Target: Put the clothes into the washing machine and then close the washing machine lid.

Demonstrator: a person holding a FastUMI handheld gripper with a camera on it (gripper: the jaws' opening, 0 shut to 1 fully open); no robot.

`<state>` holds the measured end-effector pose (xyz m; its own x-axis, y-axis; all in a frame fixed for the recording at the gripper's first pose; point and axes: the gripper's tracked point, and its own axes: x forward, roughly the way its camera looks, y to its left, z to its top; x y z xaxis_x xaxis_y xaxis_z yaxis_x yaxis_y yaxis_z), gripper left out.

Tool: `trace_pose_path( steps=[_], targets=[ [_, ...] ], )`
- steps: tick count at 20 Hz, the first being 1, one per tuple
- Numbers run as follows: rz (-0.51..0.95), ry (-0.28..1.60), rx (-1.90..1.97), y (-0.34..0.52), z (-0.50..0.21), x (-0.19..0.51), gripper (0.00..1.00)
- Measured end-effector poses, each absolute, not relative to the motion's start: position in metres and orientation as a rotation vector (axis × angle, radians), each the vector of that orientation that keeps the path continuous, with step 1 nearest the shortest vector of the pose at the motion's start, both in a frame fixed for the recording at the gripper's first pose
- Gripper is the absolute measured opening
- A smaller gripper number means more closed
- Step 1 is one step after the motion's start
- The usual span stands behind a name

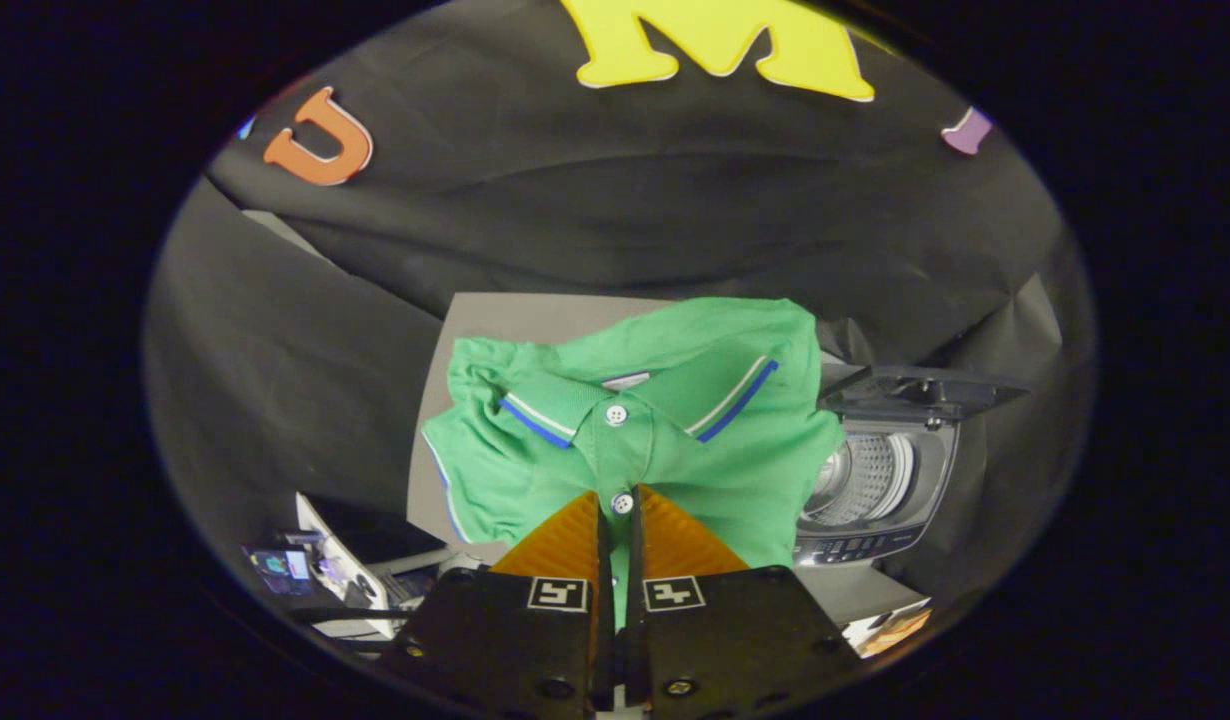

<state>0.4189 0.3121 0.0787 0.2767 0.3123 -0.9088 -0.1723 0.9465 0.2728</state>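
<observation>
A green polo shirt with a blue-and-white trimmed collar hangs in front of me, lifted off the grey table. My gripper is shut on the shirt's button placket, just below the collar, with cloth pinched between both fingers. Right of the shirt stands a small top-loading washing machine. Its lid is raised and the perforated metal drum shows inside. The shirt covers the machine's left side.
Black cloth walls surround the grey table. Low on the left, below the table's edge, lie a laptop and other small devices. An orange-and-white object sits low on the right.
</observation>
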Motion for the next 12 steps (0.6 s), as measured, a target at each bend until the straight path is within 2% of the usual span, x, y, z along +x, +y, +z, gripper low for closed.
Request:
trace_pose_path(
  steps=[12],
  targets=[
    [0.346, 1.115, 0.270, 0.290, 0.172, 0.409, 0.07]
  ],
)
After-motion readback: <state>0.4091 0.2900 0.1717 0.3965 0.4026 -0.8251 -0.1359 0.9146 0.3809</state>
